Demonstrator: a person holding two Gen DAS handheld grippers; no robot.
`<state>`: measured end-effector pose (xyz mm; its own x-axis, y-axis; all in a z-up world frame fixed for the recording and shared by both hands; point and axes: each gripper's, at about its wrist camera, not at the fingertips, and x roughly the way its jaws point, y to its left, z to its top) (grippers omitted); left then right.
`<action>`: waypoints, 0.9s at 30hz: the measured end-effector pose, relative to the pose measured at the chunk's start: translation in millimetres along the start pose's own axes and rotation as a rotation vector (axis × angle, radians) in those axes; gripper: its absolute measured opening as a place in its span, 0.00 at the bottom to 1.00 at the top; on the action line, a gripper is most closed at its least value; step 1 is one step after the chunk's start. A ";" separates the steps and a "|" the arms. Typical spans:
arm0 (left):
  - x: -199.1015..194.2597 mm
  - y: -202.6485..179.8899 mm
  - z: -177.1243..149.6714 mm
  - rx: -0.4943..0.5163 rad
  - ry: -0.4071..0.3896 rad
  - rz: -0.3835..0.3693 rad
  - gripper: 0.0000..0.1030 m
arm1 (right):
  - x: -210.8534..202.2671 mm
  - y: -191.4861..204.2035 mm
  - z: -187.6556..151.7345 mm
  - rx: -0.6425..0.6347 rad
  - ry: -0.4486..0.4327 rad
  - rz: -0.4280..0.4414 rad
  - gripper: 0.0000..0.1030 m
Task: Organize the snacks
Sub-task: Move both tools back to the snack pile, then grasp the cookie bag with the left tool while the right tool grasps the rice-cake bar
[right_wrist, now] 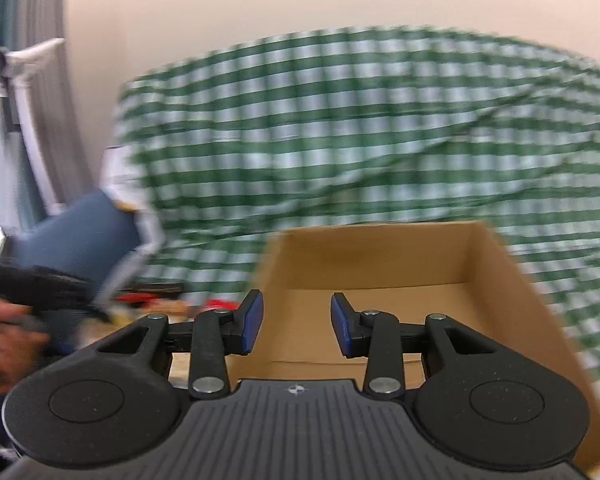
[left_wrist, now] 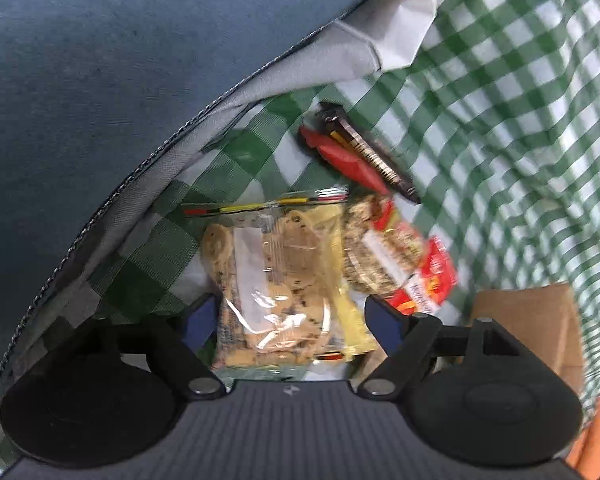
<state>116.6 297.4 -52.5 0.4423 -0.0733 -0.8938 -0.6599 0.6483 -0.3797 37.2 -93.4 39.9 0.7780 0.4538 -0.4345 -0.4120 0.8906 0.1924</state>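
Observation:
In the left wrist view my left gripper [left_wrist: 294,316] is open, its blue pads on either side of a clear bag of small cookies [left_wrist: 284,280] lying on the green checked cloth [left_wrist: 500,120]. A red packet of grain crackers [left_wrist: 400,264] lies just right of it. A red and dark wrapped bar [left_wrist: 360,152] lies farther off. In the right wrist view my right gripper [right_wrist: 296,322] is open and empty, over an empty cardboard box [right_wrist: 380,264].
A blue-grey cushion or bag with a zip edge [left_wrist: 100,80] fills the left of the left wrist view. The box corner [left_wrist: 540,320] shows at right. A hand with the other gripper [right_wrist: 16,304] is at the left of the right wrist view. A beige wall [right_wrist: 260,0] is behind.

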 end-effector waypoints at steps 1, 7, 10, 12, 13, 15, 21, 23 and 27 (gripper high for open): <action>1.7 2.5 0.2 -0.002 -0.001 0.012 0.78 | 3.6 9.2 1.7 -0.001 0.010 0.032 0.39; 0.4 8.3 2.7 0.053 0.003 0.004 0.52 | 59.1 88.6 -10.0 0.019 0.152 0.112 0.44; -9.6 8.1 2.6 0.101 -0.023 0.012 0.52 | 99.0 103.3 -17.0 0.103 0.236 0.056 0.58; -12.9 9.3 2.2 0.116 -0.022 -0.003 0.52 | 130.2 100.8 -20.9 0.238 0.306 -0.010 0.79; -13.9 9.9 2.0 0.123 -0.017 -0.008 0.52 | 145.8 96.2 -24.0 0.327 0.348 -0.047 0.80; -14.7 12.1 2.2 0.129 -0.010 -0.018 0.52 | 169.4 88.0 -30.6 0.478 0.417 -0.137 0.80; -14.7 14.1 3.0 0.147 0.001 -0.036 0.52 | 210.0 71.6 -48.4 0.757 0.481 -0.358 0.80; -14.9 13.6 3.0 0.164 0.003 -0.037 0.52 | 218.6 71.0 -49.1 0.757 0.499 -0.379 0.79; -14.6 9.8 1.5 0.195 0.010 -0.037 0.52 | 222.0 80.4 -48.0 0.633 0.523 -0.413 0.49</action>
<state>104.6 306.0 -42.8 0.4574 -0.1066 -0.8828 -0.5128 0.7795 -0.3598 154.0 77.5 -83.3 0.4286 0.1626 -0.8888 0.3071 0.8989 0.3125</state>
